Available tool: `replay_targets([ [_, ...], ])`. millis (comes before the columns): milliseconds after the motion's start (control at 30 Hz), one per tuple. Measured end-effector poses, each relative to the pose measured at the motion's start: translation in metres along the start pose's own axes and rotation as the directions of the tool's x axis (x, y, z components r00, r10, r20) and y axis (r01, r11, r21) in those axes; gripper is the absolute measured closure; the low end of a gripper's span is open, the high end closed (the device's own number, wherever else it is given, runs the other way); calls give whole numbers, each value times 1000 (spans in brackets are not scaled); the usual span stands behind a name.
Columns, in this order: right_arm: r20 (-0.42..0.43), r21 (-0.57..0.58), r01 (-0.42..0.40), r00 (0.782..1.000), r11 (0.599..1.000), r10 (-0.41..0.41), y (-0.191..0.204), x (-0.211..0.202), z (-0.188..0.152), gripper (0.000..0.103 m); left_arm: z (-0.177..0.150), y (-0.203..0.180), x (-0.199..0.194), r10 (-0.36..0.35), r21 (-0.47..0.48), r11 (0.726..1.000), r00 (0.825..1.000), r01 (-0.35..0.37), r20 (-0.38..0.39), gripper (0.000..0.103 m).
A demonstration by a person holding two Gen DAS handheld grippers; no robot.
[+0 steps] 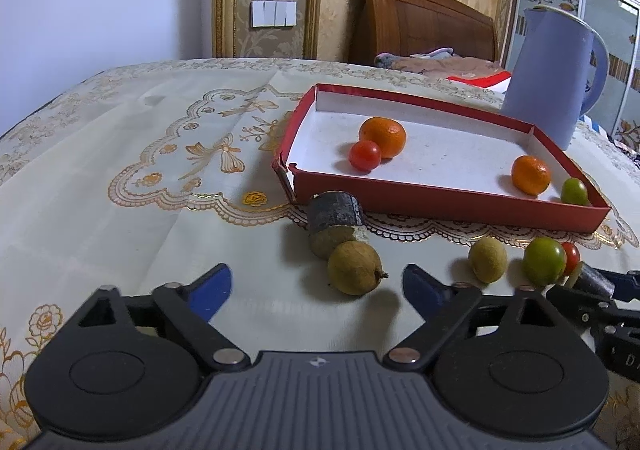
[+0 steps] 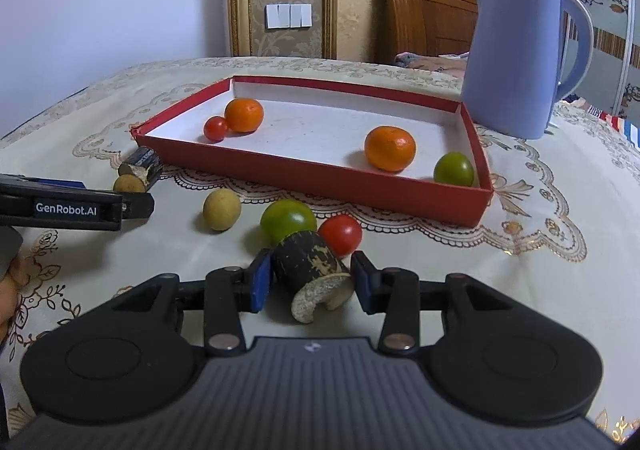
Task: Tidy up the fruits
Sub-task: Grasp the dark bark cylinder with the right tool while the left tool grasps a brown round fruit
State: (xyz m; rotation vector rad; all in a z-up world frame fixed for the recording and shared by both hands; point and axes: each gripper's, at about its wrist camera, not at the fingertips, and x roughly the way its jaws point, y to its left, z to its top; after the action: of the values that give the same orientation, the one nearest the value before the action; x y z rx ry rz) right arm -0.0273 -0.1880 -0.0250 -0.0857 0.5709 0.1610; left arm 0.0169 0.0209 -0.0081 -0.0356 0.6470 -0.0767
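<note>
Straddling a short dark sugarcane piece [image 2: 310,262], the right gripper [image 2: 308,282] has its blue pads on either side of the bark, close but seemingly not yet pinching; I judge it parted, about to close. The piece lies with its long axis running away from the gripper toward the red box [image 2: 320,186], its pale cut end nearest the wrist, so the fingers cross it the short way, which suits a squeeze. Just beyond it on the tablecloth [image 2: 520,270] sit a green tomato [image 2: 288,220] and a red cherry tomato [image 2: 340,234], both touching or nearly touching the cane's far end; a lift could nudge them.

The left gripper [image 1: 318,286] hangs wide open over the cloth, with a brown longan [image 1: 355,268] just ahead between its fingers. Behind that lies another cane piece [image 1: 335,216] near the box's front left corner, and a second longan [image 1: 488,259] farther right.

Inside the box are two mandarins [image 1: 383,137] [image 1: 531,174], a cherry tomato [image 1: 364,155] and a green one [image 1: 574,191]. A blue kettle [image 2: 520,58] stands behind the box's right corner.
</note>
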Motion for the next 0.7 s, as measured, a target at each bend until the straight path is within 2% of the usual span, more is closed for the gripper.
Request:
replay_targets([
  [67,2,2,-6,1000,1000,6,0,-1,-1,63,-2,0,-4,-7,5,1000,1000,7,17,40],
  [133,6,4,-5,1000,1000,5,-1,-3,-1,63,-3,1,-8,-38,8,999,999,38,24,51],
  [233,3,7,-10,1000,1000,10,-2,-2,-1,63,-4,2,-9,-68,5,998,997,68,27,62],
  [267,2,9,-9,1000,1000,9,-2,-1,-1,63,-4,3,-9,-79,5,997,997,79,27,71],
  [300,5,12,-10,1000,1000,10,-3,-2,-1,63,-4,2,-9,-90,9,996,996,90,27,75],
  [500,36,20,-1,999,1000,1,-4,-7,-2,63,-5,0,-14,-124,29,992,991,122,50,76],
  [700,44,23,-6,999,1000,5,-5,-11,-2,63,-5,-12,-23,-107,98,990,991,99,78,76],
])
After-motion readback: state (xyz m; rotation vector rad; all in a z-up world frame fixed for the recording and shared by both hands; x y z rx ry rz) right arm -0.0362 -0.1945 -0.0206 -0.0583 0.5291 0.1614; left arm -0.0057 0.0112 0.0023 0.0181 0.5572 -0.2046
